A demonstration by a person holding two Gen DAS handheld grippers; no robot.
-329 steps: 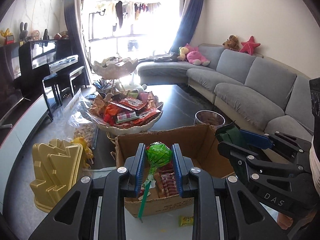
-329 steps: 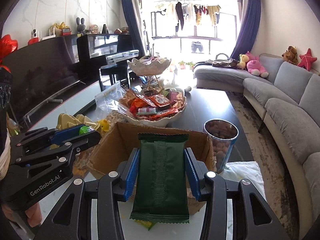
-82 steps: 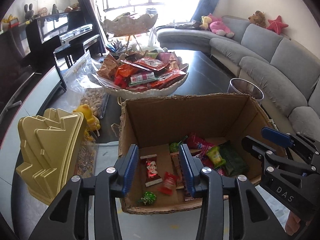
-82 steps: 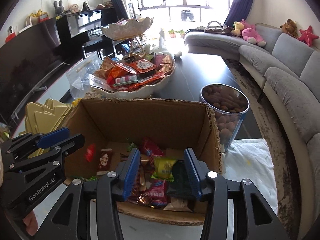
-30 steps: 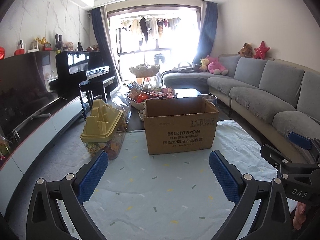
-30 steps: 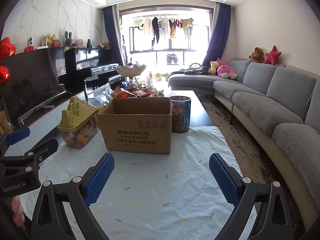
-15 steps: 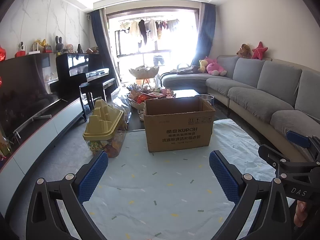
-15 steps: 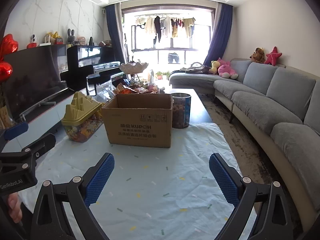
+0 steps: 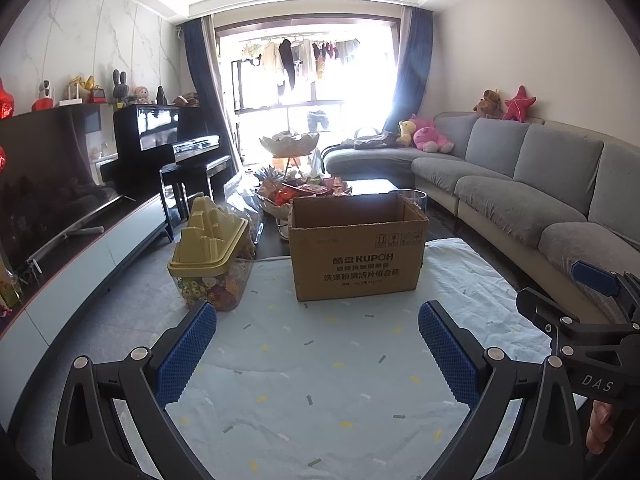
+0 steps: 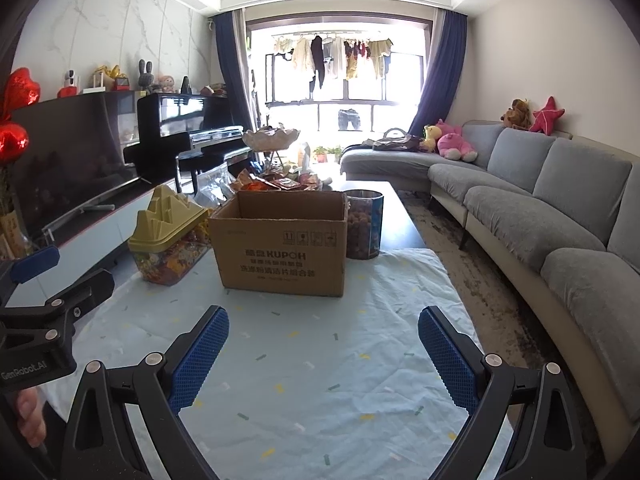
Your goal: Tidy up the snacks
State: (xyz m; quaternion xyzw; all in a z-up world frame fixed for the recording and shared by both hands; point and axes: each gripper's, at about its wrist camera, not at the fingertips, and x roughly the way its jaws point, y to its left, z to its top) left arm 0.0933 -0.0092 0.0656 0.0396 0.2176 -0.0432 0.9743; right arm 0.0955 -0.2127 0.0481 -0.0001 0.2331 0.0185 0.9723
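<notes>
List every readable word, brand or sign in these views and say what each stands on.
"KUPOH": front of the cardboard box, after two Chinese characters.
Two lines of Chinese print under it: too small to read surely.
Handling symbols higher on that face: too small.
"DAS": right gripper body, in the left wrist view.
"GenRobot.AI": left gripper body, in the right wrist view.

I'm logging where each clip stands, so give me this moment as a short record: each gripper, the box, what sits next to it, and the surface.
left gripper: jaws wide open, empty
right gripper: jaws wide open, empty
cardboard box: upright on the cloth, top open, contents hidden from here
yellow-lidded container: left of the box
clear tub: right of the box, behind it
patterned cloth: bare in front of both grippers
</notes>
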